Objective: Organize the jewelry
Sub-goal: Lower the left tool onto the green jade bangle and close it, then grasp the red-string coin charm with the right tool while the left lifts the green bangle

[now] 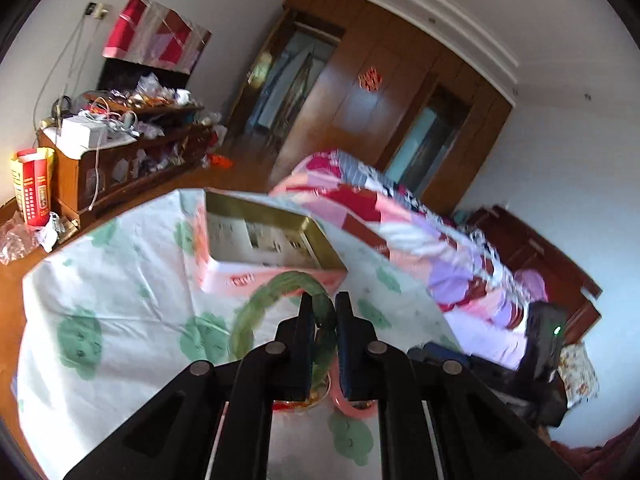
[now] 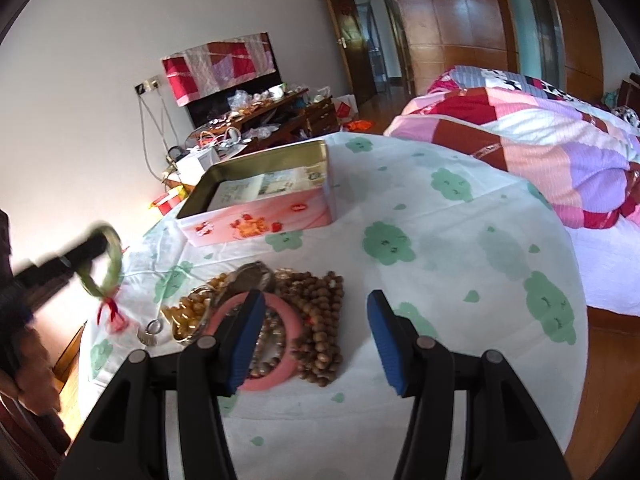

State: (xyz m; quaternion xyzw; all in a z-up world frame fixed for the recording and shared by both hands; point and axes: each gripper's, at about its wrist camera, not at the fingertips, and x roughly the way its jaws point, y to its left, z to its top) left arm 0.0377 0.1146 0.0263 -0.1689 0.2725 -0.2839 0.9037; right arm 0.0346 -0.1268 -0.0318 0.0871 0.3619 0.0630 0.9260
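My left gripper (image 1: 324, 312) is shut on a green jade bangle (image 1: 260, 304), lifted above the table and short of the open pink tin box (image 1: 276, 276). In the right wrist view that bangle (image 2: 114, 268) hangs at the far left with a red tassel (image 2: 112, 312) below it, blurred. My right gripper (image 2: 316, 340) stands open over the cloth with nothing between its blue pads. Under its left finger lies a pile of jewelry: a pink bangle (image 2: 284, 376), brown bead strings (image 2: 320, 320) and amber beads (image 2: 188, 312). The tin box (image 2: 260, 216) sits behind the pile.
The table wears a white cloth with green prints (image 2: 440, 220). A bed with a patchwork quilt (image 2: 540, 136) is on the right. A cluttered wooden cabinet (image 1: 120, 148) stands by the far wall. A person's hand (image 2: 28, 372) shows at the left edge.
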